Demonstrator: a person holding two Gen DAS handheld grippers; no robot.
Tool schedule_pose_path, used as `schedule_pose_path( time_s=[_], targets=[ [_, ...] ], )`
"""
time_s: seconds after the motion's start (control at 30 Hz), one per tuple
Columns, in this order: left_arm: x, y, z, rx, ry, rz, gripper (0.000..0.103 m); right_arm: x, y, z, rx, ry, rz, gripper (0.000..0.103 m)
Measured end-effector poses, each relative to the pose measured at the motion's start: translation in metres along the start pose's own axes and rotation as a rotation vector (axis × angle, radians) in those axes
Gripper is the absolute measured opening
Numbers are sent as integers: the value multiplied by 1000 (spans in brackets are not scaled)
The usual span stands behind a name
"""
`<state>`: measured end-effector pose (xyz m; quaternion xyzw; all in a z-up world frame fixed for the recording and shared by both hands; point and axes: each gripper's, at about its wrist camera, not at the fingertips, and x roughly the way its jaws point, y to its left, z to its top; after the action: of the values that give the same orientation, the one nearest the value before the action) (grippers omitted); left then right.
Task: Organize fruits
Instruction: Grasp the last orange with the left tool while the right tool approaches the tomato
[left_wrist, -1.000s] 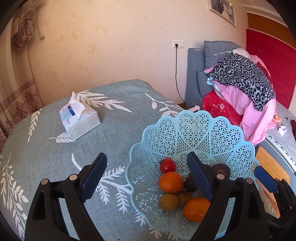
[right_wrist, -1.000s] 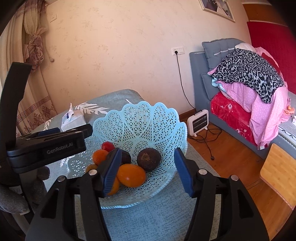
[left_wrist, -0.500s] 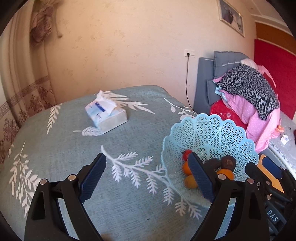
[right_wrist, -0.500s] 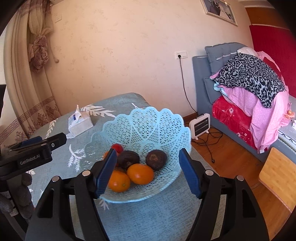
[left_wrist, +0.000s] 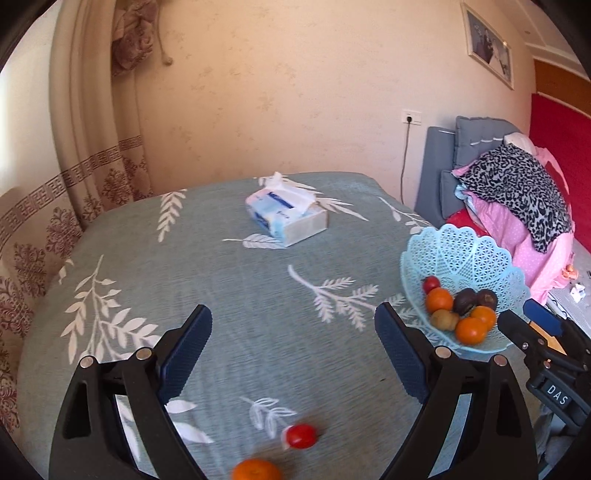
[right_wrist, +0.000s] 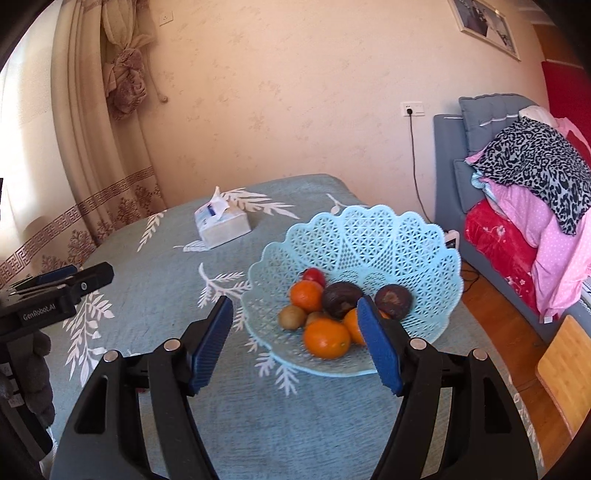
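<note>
A light blue lattice basket (right_wrist: 388, 236) stands on the table's right side and holds oranges (right_wrist: 326, 338), dark avocados (right_wrist: 341, 299), a kiwi (right_wrist: 292, 316) and a red tomato (right_wrist: 314, 275). It also shows in the left wrist view (left_wrist: 461, 247). A loose red tomato (left_wrist: 301, 435) and a loose orange (left_wrist: 256, 469) lie on the cloth near the front edge, below my left gripper (left_wrist: 293, 350), which is open and empty. My right gripper (right_wrist: 295, 338) is open and empty, just in front of the basket.
A tissue box (left_wrist: 286, 216) sits at the table's far middle. The table has a teal leaf-print cloth (left_wrist: 184, 266). A curtain (left_wrist: 92, 147) hangs at the left. A sofa with piled clothes (right_wrist: 528, 177) and a wooden board (right_wrist: 565, 365) are to the right.
Both grippers have pulled back and away from the basket; the left one swung left. A loose tomato and orange have come into the left wrist view at the bottom.
</note>
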<state>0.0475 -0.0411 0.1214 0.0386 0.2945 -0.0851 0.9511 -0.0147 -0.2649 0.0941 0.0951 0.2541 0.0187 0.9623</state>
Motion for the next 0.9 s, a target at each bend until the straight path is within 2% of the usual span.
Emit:
schedule_pose_path(
  time_s=[0.37, 0.57, 0.9],
  targets=[
    [-18, 54, -16, -96, 13, 52, 89, 8, 48, -18, -96, 97, 127, 71],
    [-24, 58, -42, -80, 58, 41, 89, 20, 73, -30, -133, 173, 198, 71],
    [-13, 47, -98, -71, 193, -24, 89, 32, 85, -37, -131, 228, 207, 71]
  ],
)
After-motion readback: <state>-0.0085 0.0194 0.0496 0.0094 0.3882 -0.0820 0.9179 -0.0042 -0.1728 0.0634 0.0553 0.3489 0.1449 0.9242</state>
